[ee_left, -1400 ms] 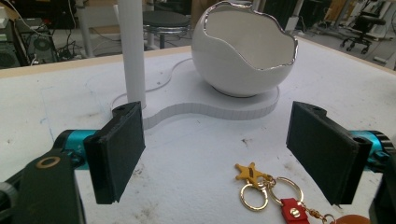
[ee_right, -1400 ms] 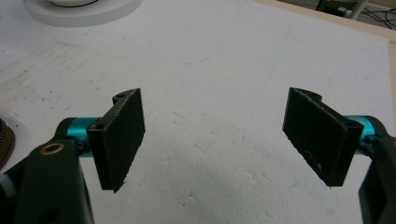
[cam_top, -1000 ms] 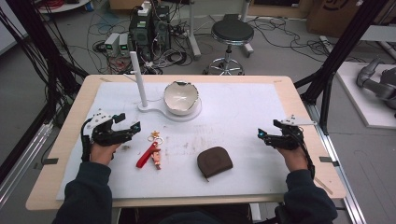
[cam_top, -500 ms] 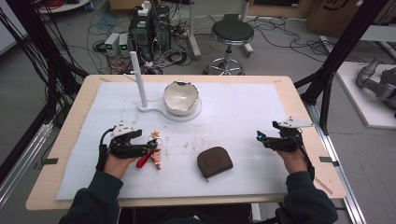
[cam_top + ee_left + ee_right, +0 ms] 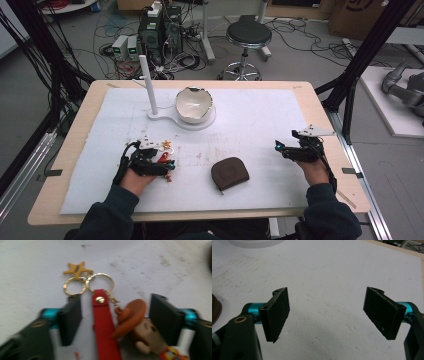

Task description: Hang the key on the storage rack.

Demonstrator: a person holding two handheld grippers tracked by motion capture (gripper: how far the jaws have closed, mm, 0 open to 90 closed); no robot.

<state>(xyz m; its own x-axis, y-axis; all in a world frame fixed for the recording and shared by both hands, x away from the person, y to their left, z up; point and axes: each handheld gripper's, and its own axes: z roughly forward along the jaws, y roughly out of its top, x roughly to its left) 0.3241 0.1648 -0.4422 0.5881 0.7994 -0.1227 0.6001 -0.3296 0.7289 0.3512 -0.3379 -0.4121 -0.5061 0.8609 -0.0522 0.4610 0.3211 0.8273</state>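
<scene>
Red leather strap (image 5: 105, 327) of the keychain lies between the jaws of the left gripper (image 5: 116, 320), with the cowboy figure (image 5: 140, 327) beside it and the gold rings (image 5: 100, 285) and star charm (image 5: 77, 269) just beyond the jaw tips. The keychain (image 5: 166, 159) rests on the white surface (image 5: 280, 120) at near left. The left gripper jaws have just been closing but stand apart; the pads do not yet press on the strap or the figure. The right gripper (image 5: 327, 312) hovers wide open over bare surface at near right, holding nothing.

Step in hand, as judged: the grasp of the keychain, at the closing stage. The next move calls for closing the jaws fully on strap and figure together, keeping the pads low enough to catch the flat strap, then lifting straight up so the rings trail free. The brown pouch (image 5: 229, 173) lies near centre; the white bowl (image 5: 193, 104) and post stand (image 5: 149, 86) sit at the far side.
</scene>
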